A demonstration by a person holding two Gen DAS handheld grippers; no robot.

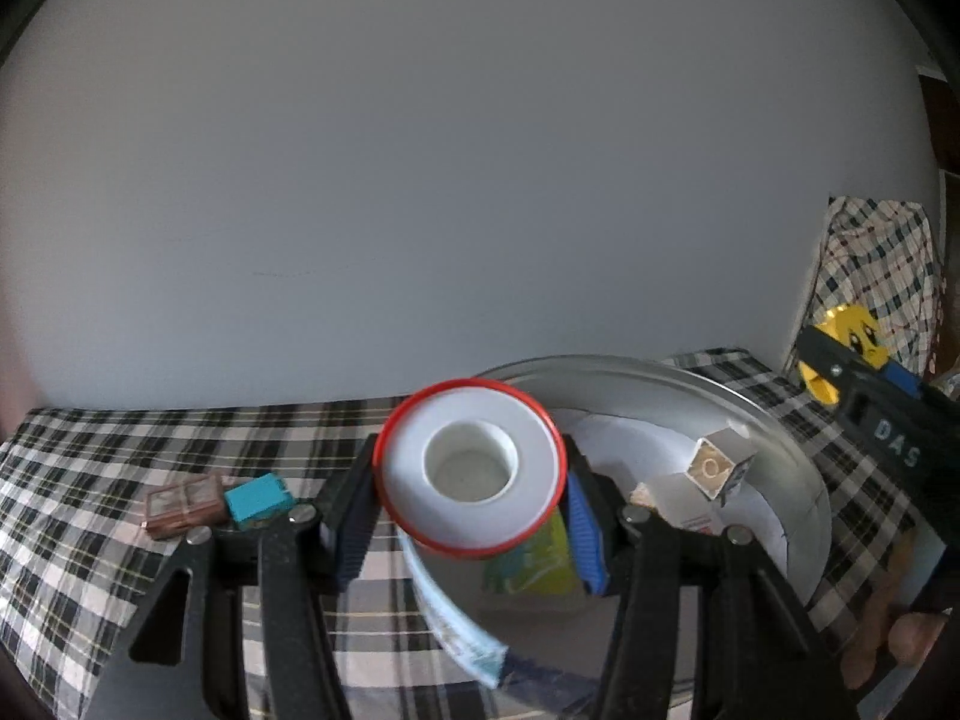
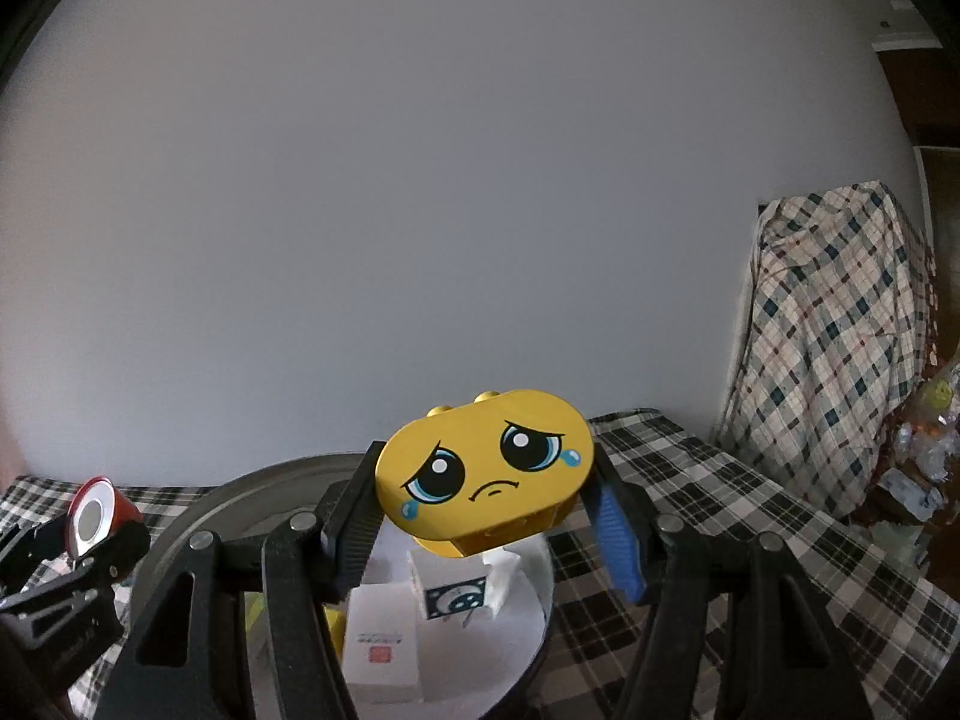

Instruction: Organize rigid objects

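My left gripper is shut on a red-rimmed white round lid, held above the near rim of a round metal basin. In the basin lie a wooden cube, a white box and a yellow-green packet. My right gripper is shut on a yellow oval toy block with a crying face, held over the same basin. Below it sit a white cube with a dark printed side and a white box. The left gripper with the red lid shows at the left.
A checked cloth covers the table. A teal block and a brown flat case lie on it left of the basin. A cloth-draped object stands at the right against the plain wall. A hand holds the right tool.
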